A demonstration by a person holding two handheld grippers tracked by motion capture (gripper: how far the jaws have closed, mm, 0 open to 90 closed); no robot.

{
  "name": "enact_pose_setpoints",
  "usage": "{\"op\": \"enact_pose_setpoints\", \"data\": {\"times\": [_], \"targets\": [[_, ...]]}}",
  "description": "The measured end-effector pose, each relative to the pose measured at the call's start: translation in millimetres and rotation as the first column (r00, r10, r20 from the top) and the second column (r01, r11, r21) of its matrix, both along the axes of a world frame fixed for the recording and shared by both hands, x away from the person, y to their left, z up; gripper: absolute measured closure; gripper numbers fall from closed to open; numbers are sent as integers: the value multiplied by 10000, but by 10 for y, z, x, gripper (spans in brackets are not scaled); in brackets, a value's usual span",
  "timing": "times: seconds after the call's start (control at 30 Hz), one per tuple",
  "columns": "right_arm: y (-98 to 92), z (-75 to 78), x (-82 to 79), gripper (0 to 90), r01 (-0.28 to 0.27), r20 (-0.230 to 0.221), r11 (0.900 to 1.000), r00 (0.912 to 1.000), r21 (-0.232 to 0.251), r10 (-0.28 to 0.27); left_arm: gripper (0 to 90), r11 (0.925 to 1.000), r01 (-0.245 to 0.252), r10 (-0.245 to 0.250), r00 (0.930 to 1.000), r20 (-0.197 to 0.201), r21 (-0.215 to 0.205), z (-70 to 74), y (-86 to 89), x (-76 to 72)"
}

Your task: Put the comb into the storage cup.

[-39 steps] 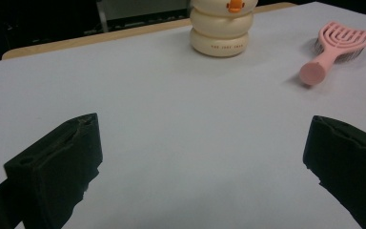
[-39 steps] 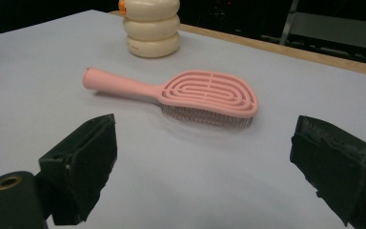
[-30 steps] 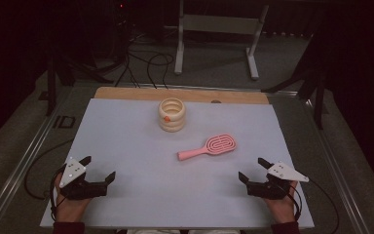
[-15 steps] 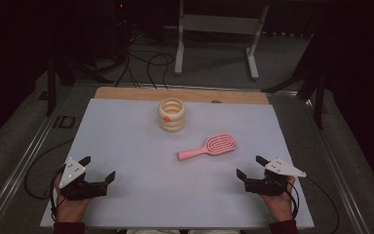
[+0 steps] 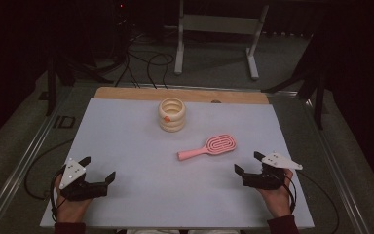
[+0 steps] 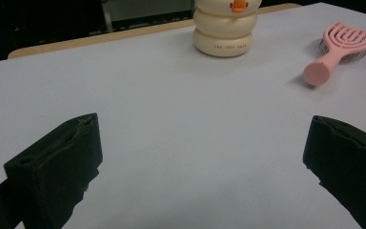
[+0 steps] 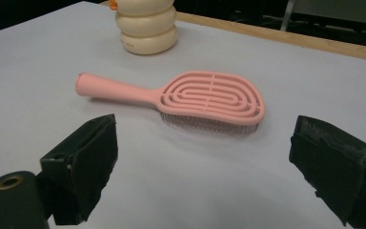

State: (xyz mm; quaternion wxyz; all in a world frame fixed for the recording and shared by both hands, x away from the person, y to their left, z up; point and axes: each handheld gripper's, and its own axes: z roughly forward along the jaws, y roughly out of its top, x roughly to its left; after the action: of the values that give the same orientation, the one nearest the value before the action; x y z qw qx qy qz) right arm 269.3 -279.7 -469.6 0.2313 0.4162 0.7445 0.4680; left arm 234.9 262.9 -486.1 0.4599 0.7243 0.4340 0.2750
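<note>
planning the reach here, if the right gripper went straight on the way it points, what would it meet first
Most likely the pink hairbrush, lying bristles down right ahead of the open right gripper. The cream ringed holder stands farther off, beyond the handle end.

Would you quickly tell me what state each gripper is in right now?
Left gripper: open, holding nothing, over the mat.
Right gripper: open, holding nothing, facing the brush.

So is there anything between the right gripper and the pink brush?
No. In the right gripper view, bare white table cover lies between the open right gripper and the pink brush. The high view shows the same bare gap.
</note>
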Motion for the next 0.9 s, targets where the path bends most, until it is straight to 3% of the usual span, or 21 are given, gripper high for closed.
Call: {"op": "enact_pose_setpoints", "data": {"times": [0.63, 0.9], "targets": [[168, 73, 218, 101, -73, -257, 9987, 9997, -501, 60, 1, 10000, -25, 25, 10000, -9, -8, -11, 9, -2], [202, 116, 326, 109, 118, -557, 9975, 9983, -701, -157, 1, 10000, -24, 24, 10000, -43, 28, -16, 2, 0]]}}
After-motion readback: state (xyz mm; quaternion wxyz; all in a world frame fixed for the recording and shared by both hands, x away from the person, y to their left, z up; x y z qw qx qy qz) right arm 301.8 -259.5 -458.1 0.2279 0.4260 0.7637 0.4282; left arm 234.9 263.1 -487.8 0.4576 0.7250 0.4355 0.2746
